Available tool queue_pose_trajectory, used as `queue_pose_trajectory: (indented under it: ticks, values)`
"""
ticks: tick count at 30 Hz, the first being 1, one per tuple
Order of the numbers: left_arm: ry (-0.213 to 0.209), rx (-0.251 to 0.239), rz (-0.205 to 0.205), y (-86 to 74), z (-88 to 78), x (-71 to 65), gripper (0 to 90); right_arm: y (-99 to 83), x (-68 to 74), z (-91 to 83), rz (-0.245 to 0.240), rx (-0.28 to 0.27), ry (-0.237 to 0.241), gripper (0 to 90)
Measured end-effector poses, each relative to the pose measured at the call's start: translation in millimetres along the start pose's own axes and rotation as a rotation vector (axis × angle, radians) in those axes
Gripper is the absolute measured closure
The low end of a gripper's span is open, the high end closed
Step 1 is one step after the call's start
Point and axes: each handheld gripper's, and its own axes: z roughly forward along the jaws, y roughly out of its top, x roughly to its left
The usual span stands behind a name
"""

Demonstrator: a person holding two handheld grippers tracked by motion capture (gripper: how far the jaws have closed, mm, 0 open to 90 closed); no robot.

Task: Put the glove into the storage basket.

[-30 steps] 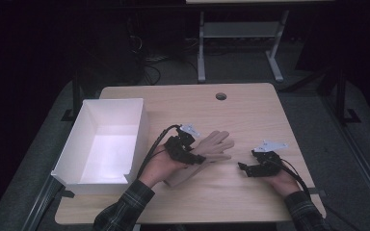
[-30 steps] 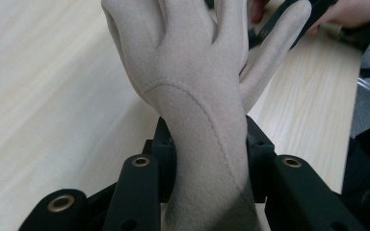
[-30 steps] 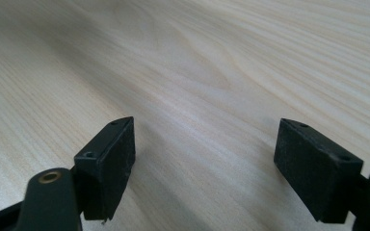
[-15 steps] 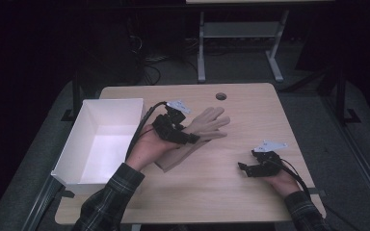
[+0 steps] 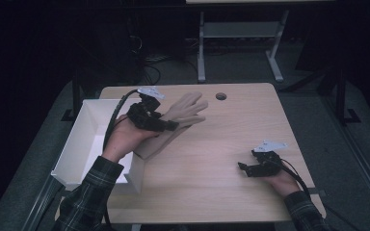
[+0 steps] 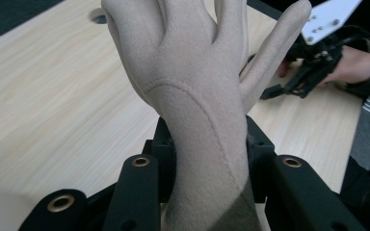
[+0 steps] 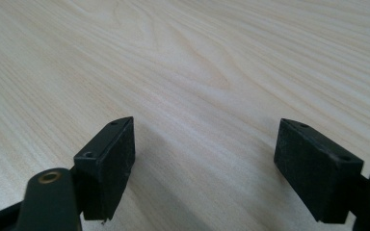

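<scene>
One glove [image 5: 173, 126], tan and soft, is clamped in my left claw [image 5: 171, 126]. In the left gripper view the two black jaws press on its cuff from both sides, and the palm and fingers [image 6: 188, 57] stand up past them. From above, I hold the glove off the table [image 5: 212, 178], over its left part, with the fingers pointing right and far toward the small round hole [image 5: 220, 96] near the far edge. The cuff end hangs down toward the near right corner of the white box [image 5: 84, 144], which sits at the table's left edge (whether the cloth touches the box wall I cannot tell).

My right claw [image 5: 243, 167] rests low on the near right part of the table, well apart from the glove. Its jaws stand wide, with bare wood between the pads [image 7: 108, 161] in the right gripper view. My left sleeve [image 5: 89, 192] comes in over the near corner of the box.
</scene>
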Motion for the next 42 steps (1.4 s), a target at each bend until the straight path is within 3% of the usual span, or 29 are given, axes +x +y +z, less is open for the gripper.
queue_pose_trajectory:
  ticks: [13,20,24,25,31,42]
  values:
    - [0.134,-0.056,-0.127,-46.3,-51.0,40.5,66.0,0.2,-0.2,0.3,0.000,0.000,-0.003,21.7]
    - [0.201,-0.047,-0.192,-73.6,-60.0,57.6,66.0,0.2,-0.2,0.2,-0.001,0.000,-0.003,21.7]
    - [0.234,-0.050,-0.225,-84.6,-62.3,64.9,66.0,0.1,-0.1,0.2,0.000,0.000,-0.005,21.7]
    - [0.260,-0.039,-0.237,-91.9,-63.0,69.4,66.0,0.1,-0.2,0.2,0.000,0.000,-0.004,21.7]
    - [0.307,-0.014,-0.289,-112.8,-58.7,80.4,66.0,0.2,-0.1,0.2,0.001,0.001,-0.004,21.7]
    - [0.339,0.026,-0.345,-141.8,-35.5,92.9,65.8,0.1,-0.2,0.2,-0.001,0.001,-0.004,21.7]
